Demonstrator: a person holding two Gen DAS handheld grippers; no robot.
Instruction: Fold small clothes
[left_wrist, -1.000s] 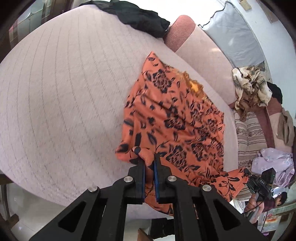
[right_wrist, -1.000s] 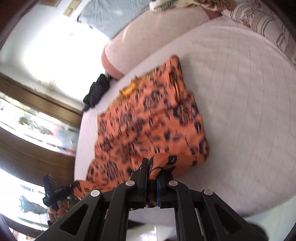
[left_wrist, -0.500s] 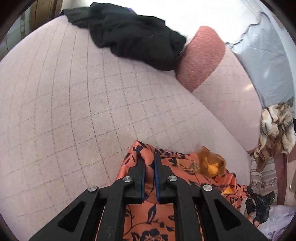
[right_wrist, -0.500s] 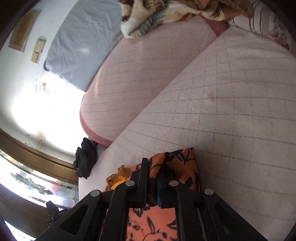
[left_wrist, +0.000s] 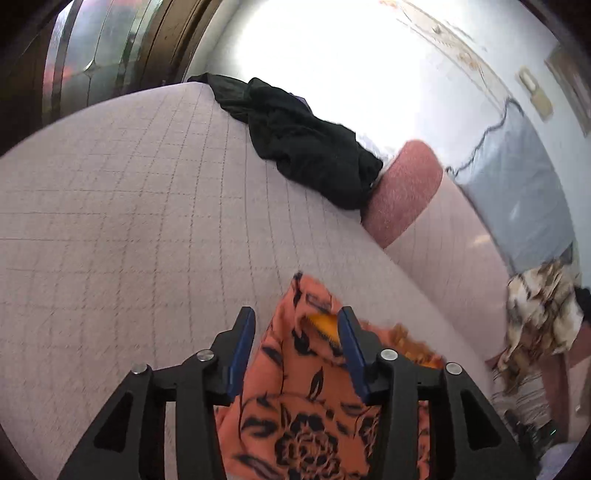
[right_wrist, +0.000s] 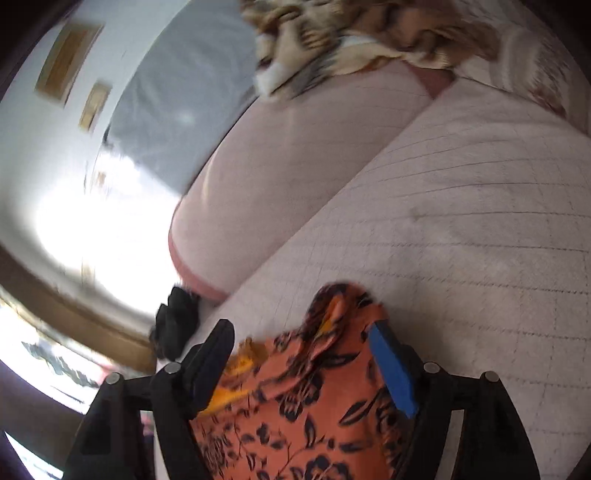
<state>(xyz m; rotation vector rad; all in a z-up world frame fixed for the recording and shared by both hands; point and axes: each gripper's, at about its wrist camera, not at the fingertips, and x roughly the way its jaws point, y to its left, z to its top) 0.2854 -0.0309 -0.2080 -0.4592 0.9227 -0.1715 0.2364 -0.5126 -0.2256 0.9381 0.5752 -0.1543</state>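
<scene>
Left wrist view: left gripper (left_wrist: 297, 345) spread wide, angled down over the orange floral garment (left_wrist: 306, 410), which lies on the quilted cushion (left_wrist: 129, 236) near its back edge. Right wrist view: right gripper (right_wrist: 306, 354) likewise spread, orange floral garment (right_wrist: 295, 413) lying loose between its fingers.

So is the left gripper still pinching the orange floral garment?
Apart. In the left wrist view the left gripper is open, its blue-padded fingers spread wide, with the orange floral garment lying loose on the couch between them.
</scene>
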